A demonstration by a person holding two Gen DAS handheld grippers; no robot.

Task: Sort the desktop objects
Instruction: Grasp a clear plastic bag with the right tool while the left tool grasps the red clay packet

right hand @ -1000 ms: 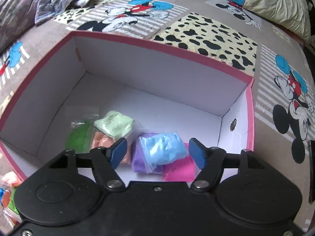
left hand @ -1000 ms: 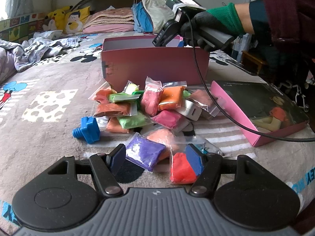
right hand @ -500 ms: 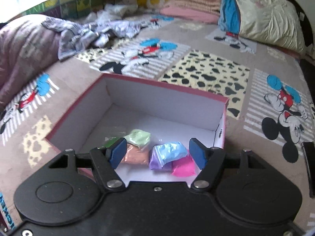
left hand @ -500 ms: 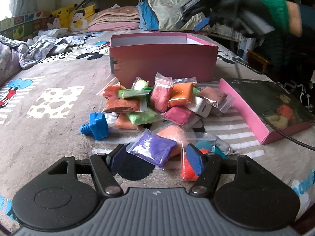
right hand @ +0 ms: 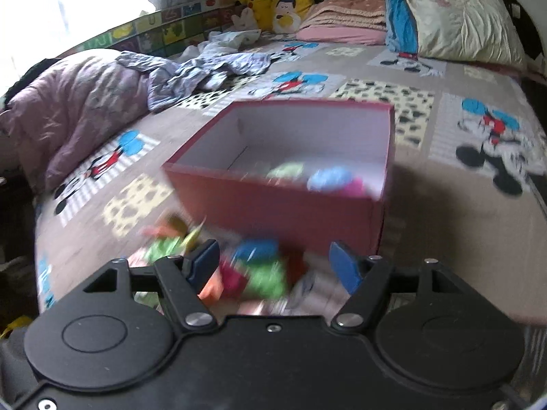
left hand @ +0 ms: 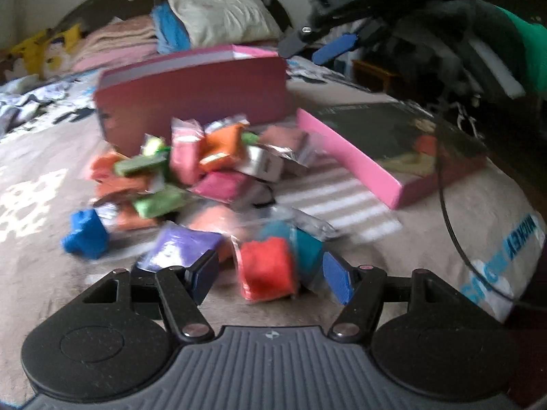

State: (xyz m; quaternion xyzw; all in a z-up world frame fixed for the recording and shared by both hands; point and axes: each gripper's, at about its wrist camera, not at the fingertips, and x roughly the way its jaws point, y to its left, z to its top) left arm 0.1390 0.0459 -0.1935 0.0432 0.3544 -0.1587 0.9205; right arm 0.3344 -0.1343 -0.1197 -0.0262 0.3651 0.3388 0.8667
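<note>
A pile of small clay bags [left hand: 205,171] lies on the bed in front of a pink box [left hand: 191,99]. My left gripper [left hand: 270,276] is open and low, with a red clay bag [left hand: 268,268] between its fingers and a purple bag [left hand: 181,246] by the left one. My right gripper [right hand: 273,268] is open and empty, high above the pile [right hand: 253,270] and in front of the box [right hand: 290,184], which holds several bags [right hand: 328,177]. It also shows in the left wrist view [left hand: 321,44], held by a gloved hand.
A blue plastic bolt [left hand: 85,237] lies left of the pile. The pink box lid [left hand: 393,150] lies upside down to the right. A black cable [left hand: 444,205] hangs across it. Pillows [right hand: 454,17], a quilt [right hand: 78,106] and plush toys sit at the bed's far end.
My right gripper has pulled up and back from inside the box, still open. My left gripper has moved forward and right, so the red bag is now between its fingers.
</note>
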